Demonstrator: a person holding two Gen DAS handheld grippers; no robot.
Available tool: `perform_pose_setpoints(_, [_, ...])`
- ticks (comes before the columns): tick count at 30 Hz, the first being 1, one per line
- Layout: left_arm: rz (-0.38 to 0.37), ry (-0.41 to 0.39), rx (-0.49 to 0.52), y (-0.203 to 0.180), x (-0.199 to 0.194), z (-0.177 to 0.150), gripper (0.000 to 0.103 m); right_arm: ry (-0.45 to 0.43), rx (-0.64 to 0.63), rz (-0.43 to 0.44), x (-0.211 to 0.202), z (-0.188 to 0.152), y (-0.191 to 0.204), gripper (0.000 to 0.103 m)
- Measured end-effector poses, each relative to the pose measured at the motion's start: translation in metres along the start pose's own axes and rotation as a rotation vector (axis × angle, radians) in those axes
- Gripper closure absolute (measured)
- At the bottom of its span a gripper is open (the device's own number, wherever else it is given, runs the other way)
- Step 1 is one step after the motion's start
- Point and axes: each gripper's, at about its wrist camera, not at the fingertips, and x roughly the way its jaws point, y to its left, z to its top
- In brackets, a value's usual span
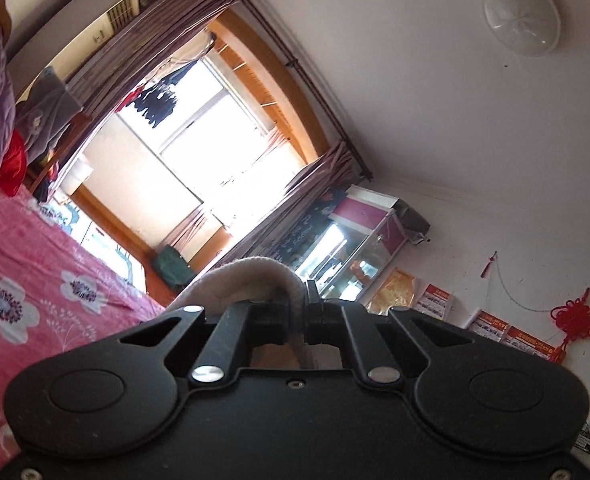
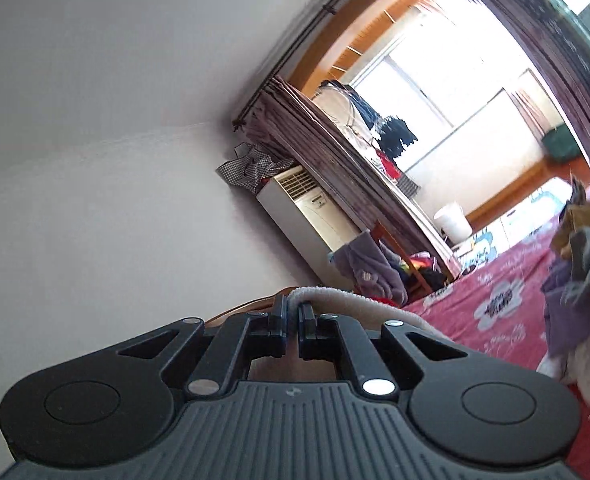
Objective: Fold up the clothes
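Your left gripper (image 1: pixel 296 320) is clamped on a cream knit garment (image 1: pixel 251 276); the cloth arches up out of the pinch and drops to the left, over the edge of the pink flowered bedspread (image 1: pixel 47 264). Your right gripper (image 2: pixel 293 322) is likewise pinched tight on cream knit cloth (image 2: pixel 335 298), which trails off to the right toward the bed (image 2: pixel 495 300); whether both grippers hold the same piece you cannot tell from these views. Both cameras are tilted upward, so the garment sits lifted clear of the bed at the fingertips, and most of each view is wall and ceiling. In the left view you have a round ceiling lamp (image 1: pixel 521 14) up right, a bright window (image 1: pixel 199 136) with drawn-back curtains (image 1: pixel 167 28), a glass cabinet (image 1: pixel 359 252) below it and a red knot ornament (image 1: pixel 575 320) on the wall. In the right view a white floor air conditioner (image 2: pixel 307 216) stands in the corner with checked cloth (image 2: pixel 251 164) on top, a purple garment (image 2: pixel 369 268) hangs over a chair beside it, and a heap of mixed clothes (image 2: pixel 583 260) lies on the bed at the right edge
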Motion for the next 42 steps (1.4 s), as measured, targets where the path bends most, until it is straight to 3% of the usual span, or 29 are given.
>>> perform_pose_setpoints(4, [-0.010, -0.015, 0.070, -0.028, -0.003, 0.020, 0.099, 0.013, -0.053, -0.007, 0.000, 0.026, 0.022, 0.096])
perform_pose_setpoints(8, [0.038, 0.013, 0.106, -0.019, 0.005, 0.029, 0.099, 0.066, -0.070, -0.044, 0.021, 0.019, 0.014, 0.096])
perform_pose_setpoints(11, [0.107, 0.059, 0.096, 0.015, 0.019, 0.025, 0.099, 0.129, -0.065, -0.089, 0.054, -0.007, -0.011, 0.096])
perform_pose_setpoints(16, [0.276, 0.139, 0.027, 0.106, 0.071, 0.019, 0.099, 0.224, -0.048, -0.185, 0.119, -0.051, -0.060, 0.096])
perform_pose_setpoints(19, [0.340, 0.140, 0.038, 0.142, 0.109, 0.036, 0.099, 0.202, -0.077, -0.233, 0.163, -0.052, -0.072, 0.096])
perform_pose_setpoints(24, [0.259, 0.029, 0.130, 0.126, 0.129, 0.088, 0.099, 0.008, -0.180, -0.145, 0.195, -0.007, -0.033, 0.096])
perform_pose_setpoints(28, [0.218, 0.003, 0.188, 0.115, 0.111, 0.092, 0.099, -0.035, -0.224, -0.075, 0.189, -0.007, -0.024, 0.096])
perform_pose_setpoints(31, [0.241, 0.055, 0.179, 0.137, 0.091, 0.054, 0.099, 0.003, -0.233, -0.069, 0.171, -0.040, -0.040, 0.096])
perform_pose_setpoints(34, [0.308, 0.156, 0.113, 0.186, 0.062, -0.024, 0.099, 0.116, -0.193, -0.119, 0.143, -0.114, -0.087, 0.096])
perform_pose_setpoints(40, [0.617, 0.402, -0.243, 0.335, -0.012, -0.232, 0.099, 0.427, -0.058, -0.340, 0.091, -0.309, -0.198, 0.096])
perform_pose_setpoints(42, [0.711, 0.470, -0.325, 0.362, -0.029, -0.284, 0.099, 0.519, -0.002, -0.419, 0.074, -0.370, -0.227, 0.096])
